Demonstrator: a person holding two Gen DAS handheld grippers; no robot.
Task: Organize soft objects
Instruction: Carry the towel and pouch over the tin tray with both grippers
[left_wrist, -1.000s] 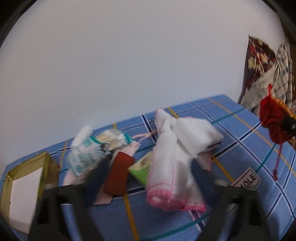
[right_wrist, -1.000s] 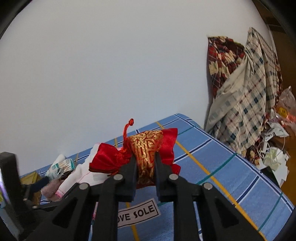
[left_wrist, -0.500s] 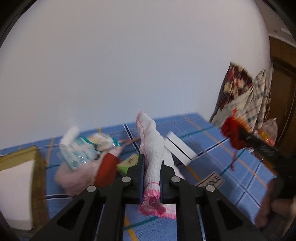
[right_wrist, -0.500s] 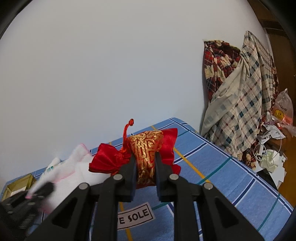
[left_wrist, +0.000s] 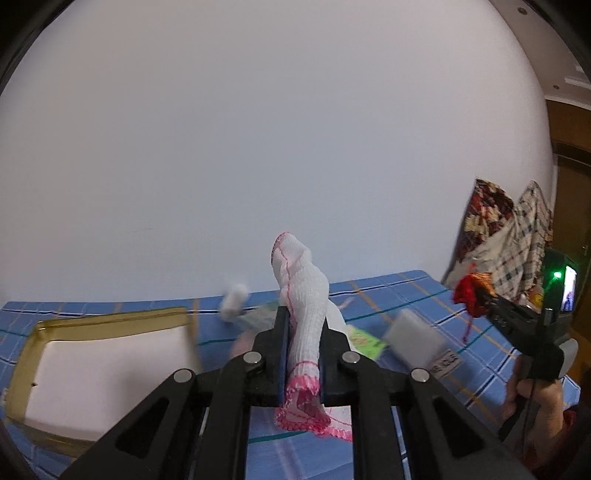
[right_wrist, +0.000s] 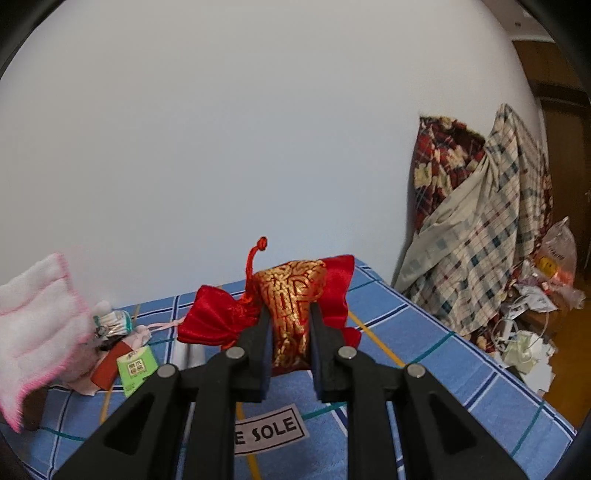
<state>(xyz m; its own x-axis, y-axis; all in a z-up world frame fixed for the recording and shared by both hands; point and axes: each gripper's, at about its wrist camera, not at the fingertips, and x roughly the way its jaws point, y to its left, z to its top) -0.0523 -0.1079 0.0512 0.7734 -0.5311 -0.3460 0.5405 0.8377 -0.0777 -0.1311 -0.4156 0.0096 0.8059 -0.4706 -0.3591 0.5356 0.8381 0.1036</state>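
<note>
Left gripper (left_wrist: 303, 354): jaws closed tight on a white cloth with pink stitched edging (left_wrist: 304, 325); the cloth stands up between the fingers and its hem hangs below them, lifted above the bed.
Right gripper (right_wrist: 290, 347): jaws pinched onto a red and gold brocade pouch (right_wrist: 291, 310), held clear of the bed; its red drawstring with a knot curls upward.
Bed cover (right_wrist: 424, 354): blue plaid sheet with yellow and teal lines, running from near to the far wall.
Gold-rimmed box (left_wrist: 110, 362): lies on the left of the bed in the left wrist view, white inside, open side up.
Pile of small items: far left of the bed in the right wrist view, with a green packet (right_wrist: 135, 369), a brown-red block (right_wrist: 109, 367) and a teal-printed wrapper (right_wrist: 112, 321) close together; some are blurred in the left wrist view.
White block (left_wrist: 413, 339): on the bed right of the left gripper, blurred.
Label (right_wrist: 273, 430): white tag reading "SOLE" on the sheet, near, under the right gripper.
Plaid clothes (right_wrist: 480, 221): heaped against the wall at the far right, beyond the bed.
</note>
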